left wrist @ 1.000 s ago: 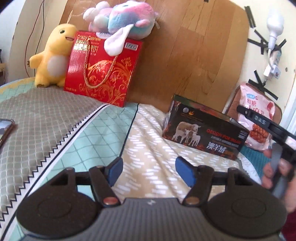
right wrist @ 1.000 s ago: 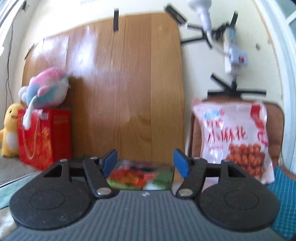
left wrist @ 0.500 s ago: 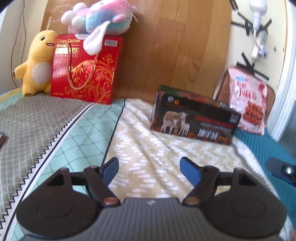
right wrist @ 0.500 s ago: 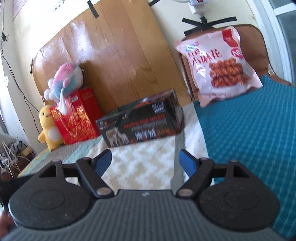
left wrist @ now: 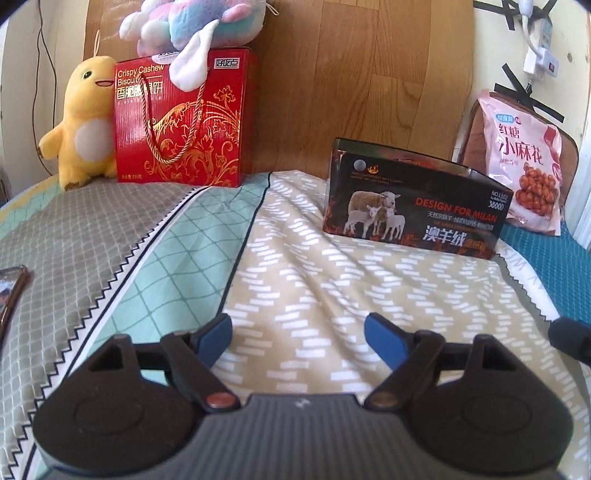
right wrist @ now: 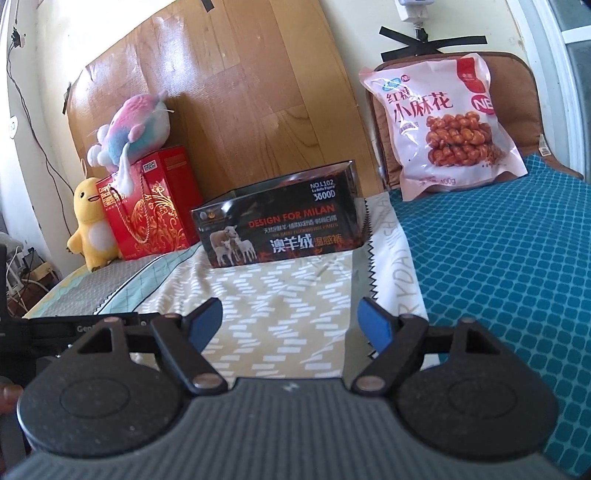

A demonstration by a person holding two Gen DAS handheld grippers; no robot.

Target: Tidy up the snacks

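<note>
A black open-topped box [left wrist: 410, 206] printed with sheep stands on the bed near the headboard; it also shows in the right wrist view [right wrist: 280, 225]. A pink bag of fried twists [left wrist: 524, 166] leans on a brown cushion at the right, and shows in the right wrist view [right wrist: 447, 122]. A red biscuit gift box [left wrist: 184, 118] stands at the left, and shows in the right wrist view [right wrist: 155, 206]. My left gripper [left wrist: 297, 332] is open and empty, low over the bedding, well short of the black box. My right gripper [right wrist: 290, 321] is open and empty too.
A yellow plush duck [left wrist: 81, 125] sits left of the red box, with a pastel plush [left wrist: 192, 22] on top of it. A phone [left wrist: 11, 295] lies at the left edge. A wooden headboard [left wrist: 351, 81] backs the bed. A blue mat [right wrist: 498, 258] covers the right side.
Both grippers have drawn back from the headboard and dropped lower. The right gripper was up close to the black box and the pink bag and is now well back from them. Both stay open.
</note>
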